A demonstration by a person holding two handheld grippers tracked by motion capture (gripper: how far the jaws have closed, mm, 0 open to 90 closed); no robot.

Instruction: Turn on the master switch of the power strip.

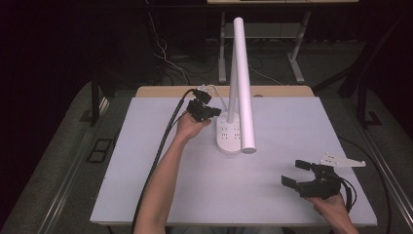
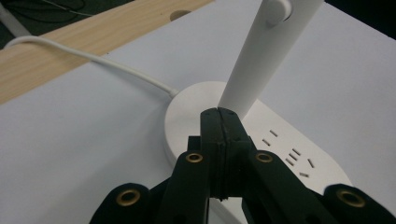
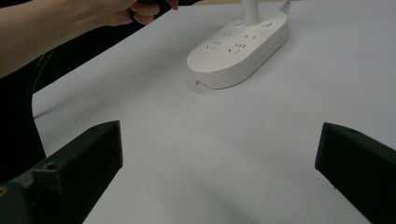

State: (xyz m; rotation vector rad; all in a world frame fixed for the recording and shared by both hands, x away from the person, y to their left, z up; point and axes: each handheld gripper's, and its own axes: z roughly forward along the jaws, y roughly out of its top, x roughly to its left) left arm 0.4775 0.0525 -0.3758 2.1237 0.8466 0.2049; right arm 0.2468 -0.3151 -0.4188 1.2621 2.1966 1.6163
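The left forearm (image 1: pixel 163 180) reaches far across the bench, its hand (image 1: pixel 187 126) curled around the left gripper (image 1: pixel 214 112), which hovers just beside the lamp (image 1: pixel 242 78) at the far middle. Its fingers (image 2: pixel 219 135) are pressed flat together with nothing between them, their tips close over the rear of the lamp's base (image 1: pixel 229 132), by the foot of the white stem. A black cable (image 1: pixel 160 151) trails back along the arm to the near edge.

The base is a white oval with rows of sockets on top. A white cord (image 2: pixel 93 58) leaves its back toward the wooden strip at the far edge. The long tube head slants down over the base.

At the near right, the right hand (image 1: pixel 331 207) holds the right gripper (image 1: pixel 298 173) low over the bench, well apart from the lamp, fingers (image 3: pixel 79 163) spread wide and empty, aimed at the base.

The bench (image 1: pixel 146 170) has a pale matte top. Around it lie grey carpet, dark walls, loose wires and the metal legs of another desk (image 1: pixel 297 58) behind.
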